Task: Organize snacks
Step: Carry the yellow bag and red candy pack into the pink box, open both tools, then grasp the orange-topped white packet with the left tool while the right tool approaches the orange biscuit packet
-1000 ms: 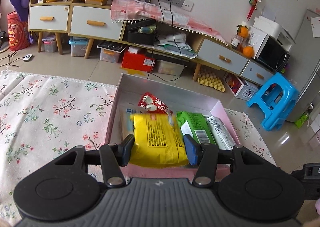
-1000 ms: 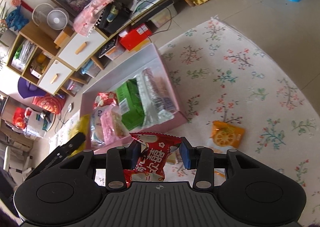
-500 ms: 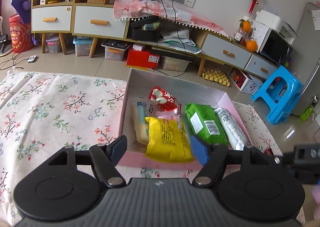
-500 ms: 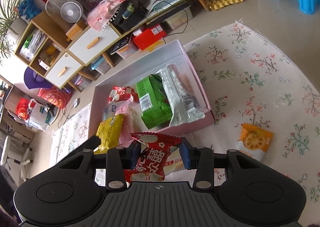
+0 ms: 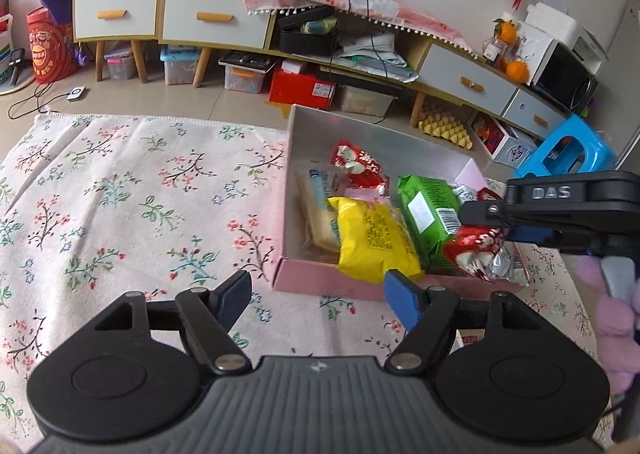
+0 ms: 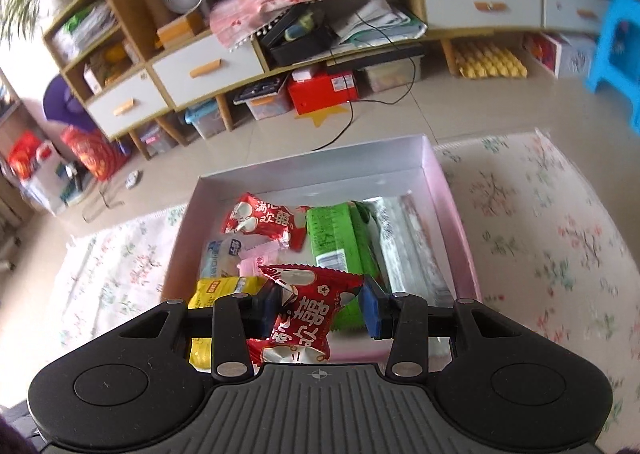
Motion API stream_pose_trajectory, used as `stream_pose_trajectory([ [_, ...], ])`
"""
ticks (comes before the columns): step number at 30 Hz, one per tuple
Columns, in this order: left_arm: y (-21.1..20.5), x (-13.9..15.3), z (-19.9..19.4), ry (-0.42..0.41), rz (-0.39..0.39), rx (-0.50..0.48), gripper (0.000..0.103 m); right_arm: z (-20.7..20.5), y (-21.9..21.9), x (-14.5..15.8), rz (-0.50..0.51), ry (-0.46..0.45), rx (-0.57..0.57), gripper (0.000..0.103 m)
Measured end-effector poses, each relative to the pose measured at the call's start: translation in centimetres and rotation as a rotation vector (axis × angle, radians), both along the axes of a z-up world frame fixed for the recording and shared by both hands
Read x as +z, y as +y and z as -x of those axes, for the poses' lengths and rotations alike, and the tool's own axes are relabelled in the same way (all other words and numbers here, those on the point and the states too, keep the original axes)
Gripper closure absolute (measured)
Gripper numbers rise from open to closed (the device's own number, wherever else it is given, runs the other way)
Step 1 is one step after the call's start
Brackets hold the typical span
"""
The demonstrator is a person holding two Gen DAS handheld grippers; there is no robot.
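Each gripper is built of black plastic: a ribbed grey-black housing, two round discs, and linkage bars fixed with silver screws. Blue pads (image 5: 402,296) are fitted to the fingers. "DAS" lettering (image 5: 551,192) is printed in white on the right gripper.

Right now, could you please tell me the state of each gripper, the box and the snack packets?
left gripper: open, nothing between its pads, jaws have just been opening.
right gripper: shut on the red packet, over the box's near end.
pink box: lidless, on the floral cloth.
yellow packet: lying in the box, resting on the near wall.
green packet: lying in the box.
second red packet: lying in the box.
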State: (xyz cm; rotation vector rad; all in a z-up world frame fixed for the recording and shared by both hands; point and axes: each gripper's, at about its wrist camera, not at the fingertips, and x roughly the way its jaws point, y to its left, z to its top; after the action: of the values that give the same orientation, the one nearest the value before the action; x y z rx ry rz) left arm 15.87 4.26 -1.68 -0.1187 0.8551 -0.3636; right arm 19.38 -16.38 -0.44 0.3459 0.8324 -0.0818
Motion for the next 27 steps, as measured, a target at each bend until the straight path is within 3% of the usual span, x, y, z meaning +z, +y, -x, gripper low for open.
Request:
stream_pose_trajectory([
  [6, 0.7, 0.0, -0.1, 0.011, 0.010, 0.010, 0.032, -1.4, 1.9, -0.4, 0.099, 0.014, 0.031, 0.062],
  [11, 0.7, 0.0, -0.1, 0.014, 0.008, 0.009, 0.032, -1.8, 2.8, -0.2, 0.110, -0.005, 0.044, 0.060],
  [15, 0.7, 0.0, 0.0, 0.013, 0.003, 0.006, 0.029, -1.5, 2.5, 0.1, 0.069, -0.018, 0.023, 0.035],
  [27, 0.4, 0.0, 0.4, 0.011, -0.026, -0.003, 0.019, 0.2, 1.4, 1.1, 0.045, -0.011, 0.019, 0.028],
])
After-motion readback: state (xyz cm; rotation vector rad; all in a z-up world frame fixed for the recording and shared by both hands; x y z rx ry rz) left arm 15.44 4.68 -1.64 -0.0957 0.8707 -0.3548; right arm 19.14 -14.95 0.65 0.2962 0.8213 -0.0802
